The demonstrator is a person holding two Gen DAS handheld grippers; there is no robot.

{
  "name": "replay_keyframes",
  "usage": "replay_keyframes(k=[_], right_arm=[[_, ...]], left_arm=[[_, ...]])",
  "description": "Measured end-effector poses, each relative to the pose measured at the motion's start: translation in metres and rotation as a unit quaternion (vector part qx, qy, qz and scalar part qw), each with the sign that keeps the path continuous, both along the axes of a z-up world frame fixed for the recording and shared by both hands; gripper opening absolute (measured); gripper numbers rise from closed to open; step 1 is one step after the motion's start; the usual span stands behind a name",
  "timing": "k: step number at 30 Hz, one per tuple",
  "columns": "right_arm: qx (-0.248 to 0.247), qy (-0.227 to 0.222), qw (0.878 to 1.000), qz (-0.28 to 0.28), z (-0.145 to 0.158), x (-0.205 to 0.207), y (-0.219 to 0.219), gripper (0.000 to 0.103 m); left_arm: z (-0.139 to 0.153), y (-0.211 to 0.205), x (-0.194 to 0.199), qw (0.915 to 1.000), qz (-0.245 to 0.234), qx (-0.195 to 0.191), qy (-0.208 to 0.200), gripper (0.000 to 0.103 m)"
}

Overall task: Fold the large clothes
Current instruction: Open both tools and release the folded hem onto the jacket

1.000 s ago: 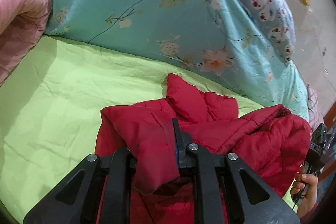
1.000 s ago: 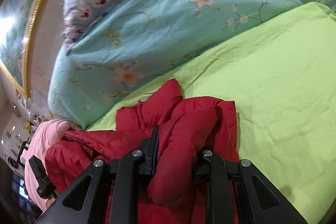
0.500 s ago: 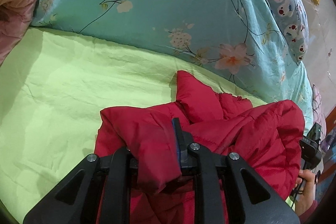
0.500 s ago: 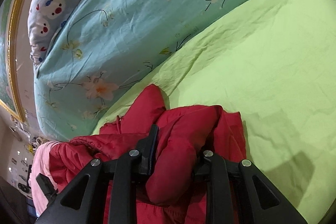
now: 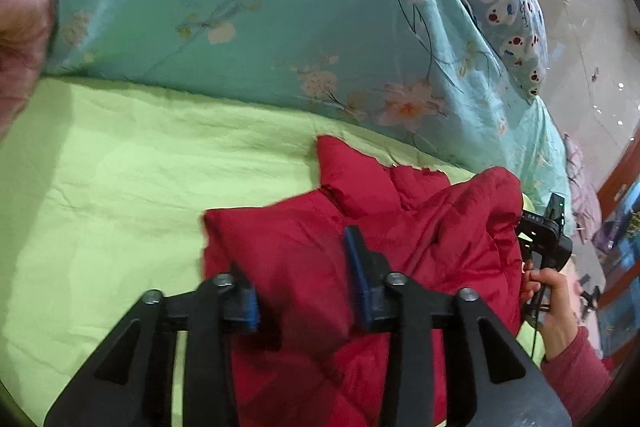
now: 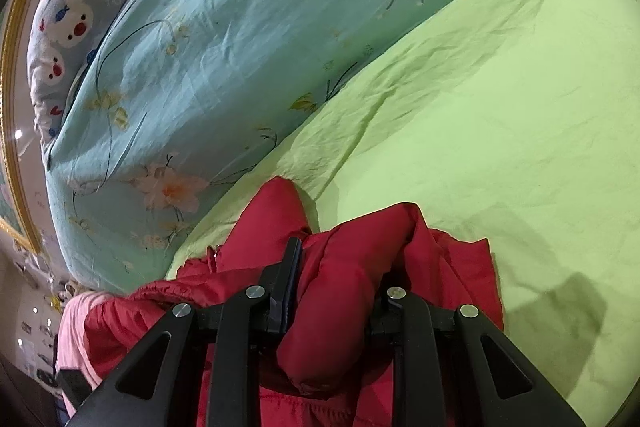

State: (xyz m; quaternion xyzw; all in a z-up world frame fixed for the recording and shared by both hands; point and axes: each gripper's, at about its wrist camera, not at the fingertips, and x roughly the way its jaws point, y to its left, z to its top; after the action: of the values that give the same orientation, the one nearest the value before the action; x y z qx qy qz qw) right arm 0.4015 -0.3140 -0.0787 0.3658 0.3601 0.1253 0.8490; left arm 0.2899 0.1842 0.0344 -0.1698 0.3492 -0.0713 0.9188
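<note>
no legible text, labels or numbers

Padded matt red jacket (image 5: 400, 227) on creased cotton-like sheet (image 5: 120, 187).

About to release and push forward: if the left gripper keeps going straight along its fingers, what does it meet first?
The red padded jacket: its fold lies between the left gripper jaws, which have just been opening. Beyond lie the green sheet, then the floral duvet; depth is hard to judge.
</note>
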Motion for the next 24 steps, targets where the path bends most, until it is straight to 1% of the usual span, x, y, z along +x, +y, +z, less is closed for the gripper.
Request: replay_keyframes(k=[2, 4, 7, 9, 11, 13, 16, 18, 20, 21, 22, 24], right_arm=[[0.000, 0.002, 1.000, -0.009, -0.001, 0.000, -0.003, 0.022], [-0.004, 0.002, 1.000, -0.019, -0.001, 0.000, -0.005, 0.022], [-0.005, 0.002, 0.999, -0.040, 0.001, -0.003, -0.011, 0.022], [-0.007, 0.004, 0.999, -0.048, 0.002, -0.003, -0.014, 0.023], [0.001, 0.011, 0.999, -0.044, 0.003, -0.001, -0.016, 0.028], [0.012, 0.026, 0.999, -0.034, 0.005, 0.000, -0.018, 0.032], [0.026, 0.031, 0.999, -0.026, 0.018, -0.005, -0.024, 0.040], [0.014, 0.026, 0.999, -0.014, 0.034, -0.012, -0.026, 0.042], [0.001, 0.014, 1.000, -0.012, 0.046, -0.021, -0.030, 0.046], [-0.011, 0.003, 1.000, -0.012, 0.054, -0.030, -0.032, 0.048], [-0.019, -0.003, 1.000, -0.013, 0.057, -0.035, -0.032, 0.054], [-0.042, -0.024, 0.999, -0.013, 0.065, -0.051, -0.035, 0.057]], left_arm=[[0.004, 0.005, -0.008, 0.9998, 0.015, 0.000, -0.009, 0.042], [0.007, 0.006, -0.015, 0.9996, 0.020, -0.017, -0.014, 0.042], [0.012, -0.008, -0.023, 0.9995, 0.005, -0.015, -0.026, 0.042], [0.013, -0.025, -0.028, 0.9992, -0.017, -0.018, -0.031, 0.042], [0.011, -0.046, -0.029, 0.9985, -0.042, -0.018, -0.029, 0.042], [0.008, -0.069, -0.029, 0.9973, -0.067, -0.016, -0.027, 0.042], [0.003, -0.101, -0.028, 0.9943, -0.102, -0.019, -0.025, 0.042], [-0.001, -0.120, -0.029, 0.9926, -0.118, -0.014, -0.023, 0.042], [-0.005, -0.141, -0.032, 0.9902, -0.138, 0.003, -0.025, 0.042], [-0.006, -0.150, -0.035, 0.9884, -0.149, 0.006, -0.029, 0.042], [-0.007, -0.156, -0.038, 0.9871, -0.157, 0.007, -0.030, 0.042], [-0.008, -0.163, -0.038, 0.9870, -0.157, 0.010, -0.031, 0.042]])
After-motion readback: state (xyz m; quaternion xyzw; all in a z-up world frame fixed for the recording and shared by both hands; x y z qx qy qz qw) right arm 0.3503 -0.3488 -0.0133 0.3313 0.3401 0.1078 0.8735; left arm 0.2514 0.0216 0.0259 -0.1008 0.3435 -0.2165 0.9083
